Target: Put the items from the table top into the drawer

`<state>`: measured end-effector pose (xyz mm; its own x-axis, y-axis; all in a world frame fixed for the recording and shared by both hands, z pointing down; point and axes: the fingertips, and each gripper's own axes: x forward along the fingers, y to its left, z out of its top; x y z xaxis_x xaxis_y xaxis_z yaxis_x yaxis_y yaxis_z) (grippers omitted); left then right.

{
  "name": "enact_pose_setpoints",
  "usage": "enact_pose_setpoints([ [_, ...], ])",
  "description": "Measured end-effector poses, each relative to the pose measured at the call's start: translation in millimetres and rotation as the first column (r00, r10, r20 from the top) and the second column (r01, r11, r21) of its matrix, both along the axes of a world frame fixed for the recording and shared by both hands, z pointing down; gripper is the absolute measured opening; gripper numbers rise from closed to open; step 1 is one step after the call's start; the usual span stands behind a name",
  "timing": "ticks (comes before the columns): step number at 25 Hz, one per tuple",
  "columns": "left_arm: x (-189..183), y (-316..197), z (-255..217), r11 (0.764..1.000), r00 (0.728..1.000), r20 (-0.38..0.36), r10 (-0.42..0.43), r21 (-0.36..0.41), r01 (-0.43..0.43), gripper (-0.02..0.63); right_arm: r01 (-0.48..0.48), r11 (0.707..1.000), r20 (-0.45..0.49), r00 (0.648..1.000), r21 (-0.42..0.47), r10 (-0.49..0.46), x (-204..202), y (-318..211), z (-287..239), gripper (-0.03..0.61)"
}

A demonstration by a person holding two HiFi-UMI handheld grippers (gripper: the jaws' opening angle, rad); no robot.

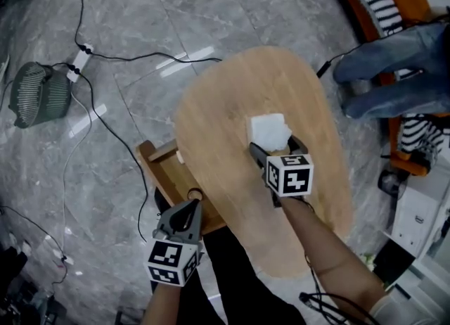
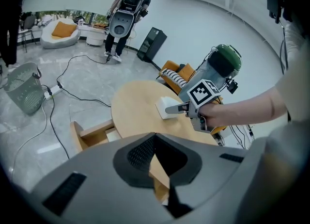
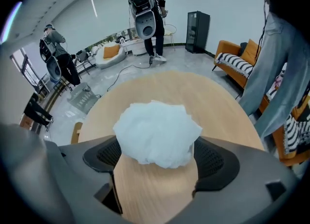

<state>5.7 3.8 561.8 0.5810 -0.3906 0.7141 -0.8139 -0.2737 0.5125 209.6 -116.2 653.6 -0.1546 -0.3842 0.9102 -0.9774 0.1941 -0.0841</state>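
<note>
Wooden drawer [image 1: 163,169] pulled out at left, a fluffy white wad [image 1: 269,130] on the oval table [image 1: 225,105].
The left gripper [image 1: 188,212] is clamped on the drawer's pale wooden front. The crumpled, cottony wad rests on smooth wood grain between the right gripper's [image 1: 276,150] widely spread jaws.

Bench [image 1: 225,98] is bare all round the white wad [image 1: 269,130], so approach is free from the top and left of frame. Right tool [image 1: 276,146] straddles the wad from below, jaws wide. Drawer [image 1: 162,153] is open at the bench's left edge, left tool [image 1: 193,202] clamped at its near corner. A person's legs [image 1: 394,67] crowd the upper right.
</note>
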Motion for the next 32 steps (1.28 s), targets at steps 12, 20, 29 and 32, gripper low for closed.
enact_pose_setpoints([
  [12, -11, 2, 9, 0.999, 1.000, 0.001, -0.019, -0.027, 0.019, 0.000, 0.008, 0.998, -0.052, 0.999, -0.062, -0.011, -3, 0, 25, 0.446],
  [20, -17, 2, 8, 0.999, 1.000, -0.004, -0.023, -0.024, 0.023, 0.000, 0.000, 0.999, -0.042, 0.999, -0.039, -0.001, -1, 2, 11, 0.374],
  [29, -28, 14, 8, 1.000, 1.000, -0.005, -0.008, -0.024, 0.008, 0.000, 0.000, 1.000, -0.038, 0.999, -0.014, 0.000, -2, 16, -2, 0.364],
  [32, -30, 20, 9, 1.000, 1.000, -0.007, -0.003, -0.025, 0.002, 0.000, -0.002, 1.000, -0.028, 1.000, -0.011, 0.002, -5, 23, -4, 0.364],
])
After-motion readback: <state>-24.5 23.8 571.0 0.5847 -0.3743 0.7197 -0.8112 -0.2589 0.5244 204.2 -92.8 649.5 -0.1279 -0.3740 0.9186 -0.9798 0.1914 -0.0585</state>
